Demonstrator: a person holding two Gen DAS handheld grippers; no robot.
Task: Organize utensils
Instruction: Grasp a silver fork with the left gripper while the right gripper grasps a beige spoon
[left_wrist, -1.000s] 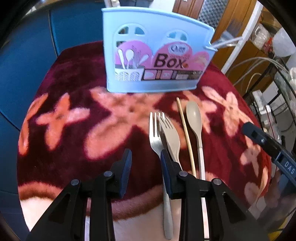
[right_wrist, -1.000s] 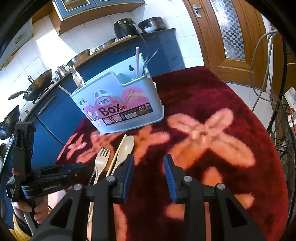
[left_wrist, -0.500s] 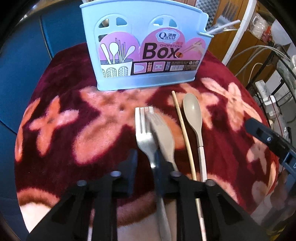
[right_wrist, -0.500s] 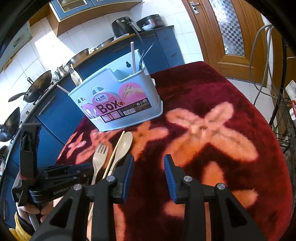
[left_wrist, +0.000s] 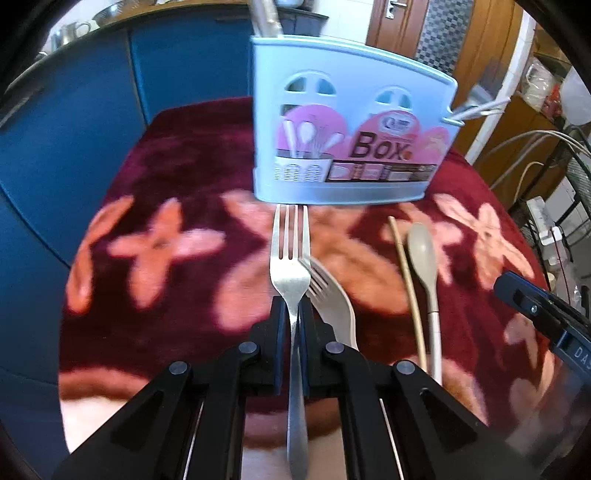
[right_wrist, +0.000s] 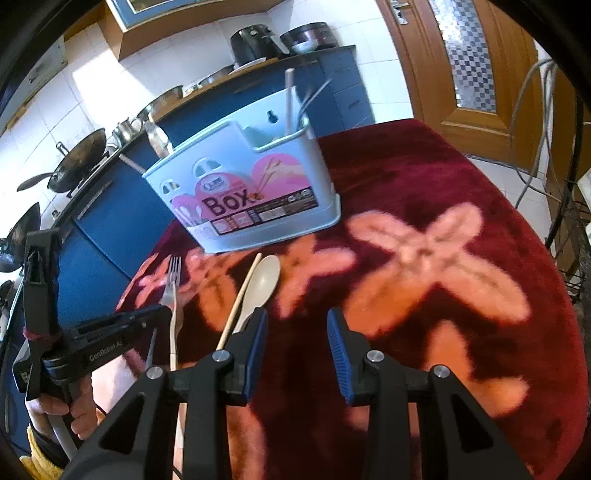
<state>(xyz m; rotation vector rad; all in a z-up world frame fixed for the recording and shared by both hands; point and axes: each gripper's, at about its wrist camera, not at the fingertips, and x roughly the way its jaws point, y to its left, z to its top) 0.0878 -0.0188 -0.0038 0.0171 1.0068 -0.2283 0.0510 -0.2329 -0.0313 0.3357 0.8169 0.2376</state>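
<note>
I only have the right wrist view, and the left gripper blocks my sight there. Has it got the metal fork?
Observer: Yes. In the left wrist view the left gripper has just been closing its jaws, and they now pinch the metal fork at its neck.
Operator: Anything caught with it?
Observer: Nothing else sits between the pads. The beige fork lies close beside them, and in that view its tines overlap the edge of the metal fork's head.

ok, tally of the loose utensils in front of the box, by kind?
Forks: 2, a metal fork gripped in the left claw and a beige plastic fork on the cloth
Spoons: 1, beige spoon
Chopsticks: 1, wooden chopstick
Total: 4
</note>
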